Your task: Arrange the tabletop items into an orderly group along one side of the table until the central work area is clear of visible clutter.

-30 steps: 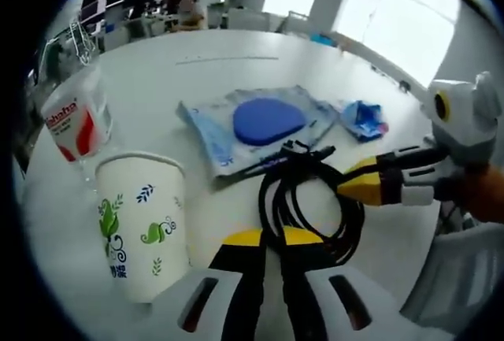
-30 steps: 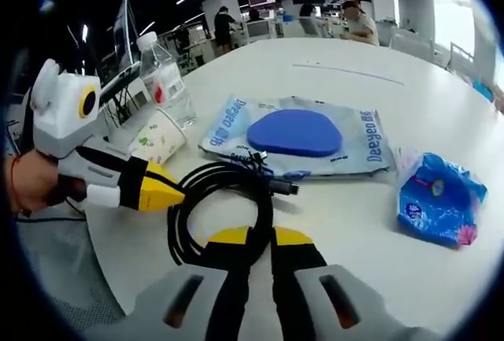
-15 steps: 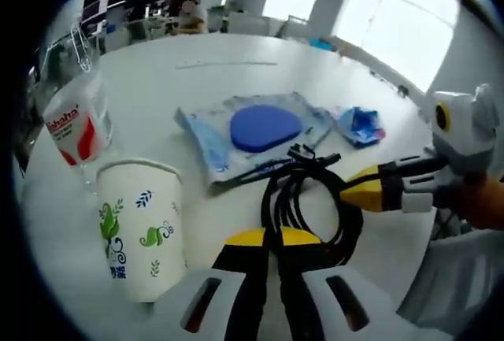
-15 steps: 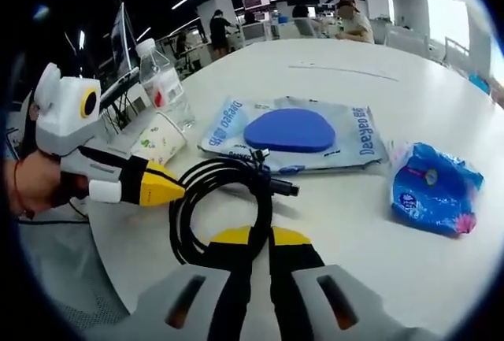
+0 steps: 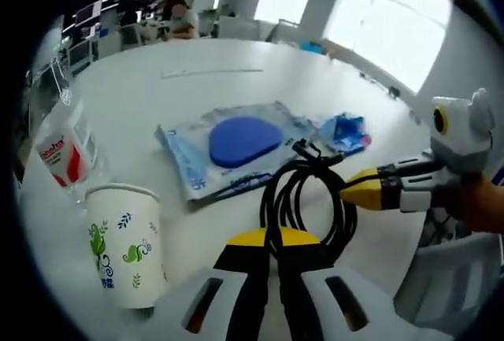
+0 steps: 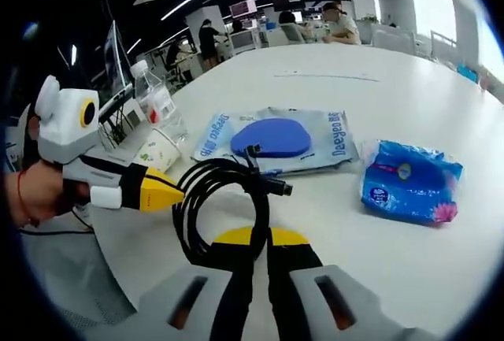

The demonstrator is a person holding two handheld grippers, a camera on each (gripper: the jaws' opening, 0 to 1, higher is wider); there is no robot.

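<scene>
A coiled black cable (image 5: pixel 303 199) is held between both grippers over the white table (image 5: pixel 157 89). My left gripper (image 5: pixel 272 240) is shut on the near end of the coil. The right gripper (image 5: pixel 370 187) comes in from the right with its yellow tip against the loop. In the right gripper view, my right gripper (image 6: pixel 256 240) is shut on the cable (image 6: pixel 224 199), and the left gripper (image 6: pixel 161 191) pinches the loop's left side. Beyond the cable lie a clear bag with a blue pad (image 5: pixel 236 140) and a blue tissue pack (image 5: pixel 340 130).
A paper cup (image 5: pixel 122 254) with green leaf print stands near the table edge, with a water bottle (image 5: pixel 59 148) behind it. In the right gripper view the cup (image 6: pixel 157 150), the bottle (image 6: pixel 153 105) and the tissue pack (image 6: pixel 409 182) flank the bag (image 6: pixel 276 140). People sit at far desks.
Both hands have drawn back and shifted a little, still holding the cable. The cup, bottle, bag and tissue pack have stayed where they were on the table.
</scene>
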